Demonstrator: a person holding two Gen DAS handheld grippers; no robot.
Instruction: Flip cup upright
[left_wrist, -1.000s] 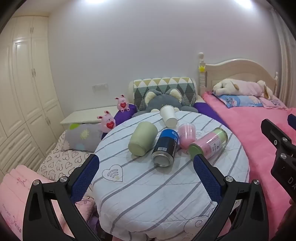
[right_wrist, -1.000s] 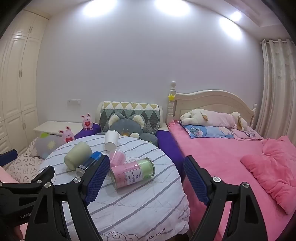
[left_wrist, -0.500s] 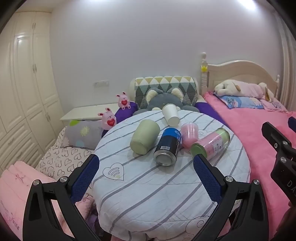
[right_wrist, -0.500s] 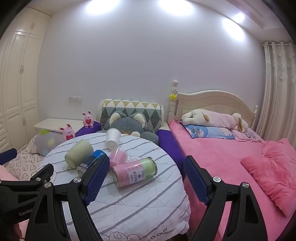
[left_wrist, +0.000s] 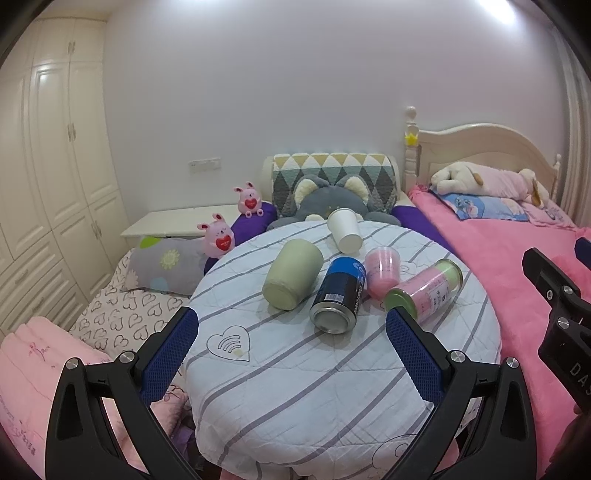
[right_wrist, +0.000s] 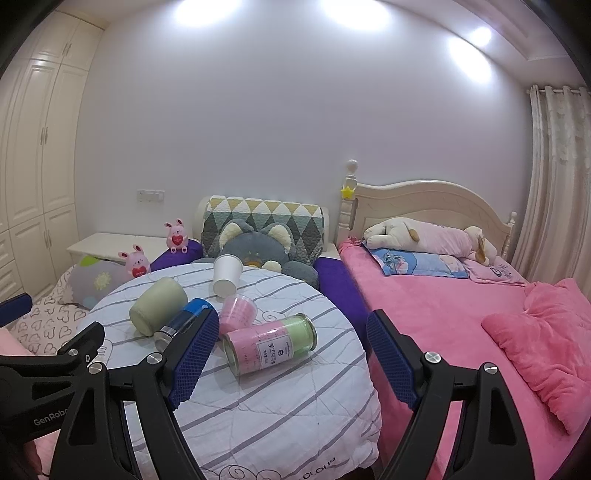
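Observation:
Several containers lie on their sides on a round table with a striped white cloth. They are a sage green cup, a white paper cup, a pink plastic cup, a blue can and a pink-and-green jar. My left gripper is open and empty, short of the containers near the table's front. My right gripper is open and empty at the table's right edge.
A pink bed with plush toys lies to the right of the table. A grey cat cushion and pink bunny toys sit behind it. White wardrobes line the left wall. A low heart-print mattress lies left.
Both views have drifted slightly, and the table and containers sit a little lower and closer in the frames. Both grippers stay open. Nothing on the table has moved.

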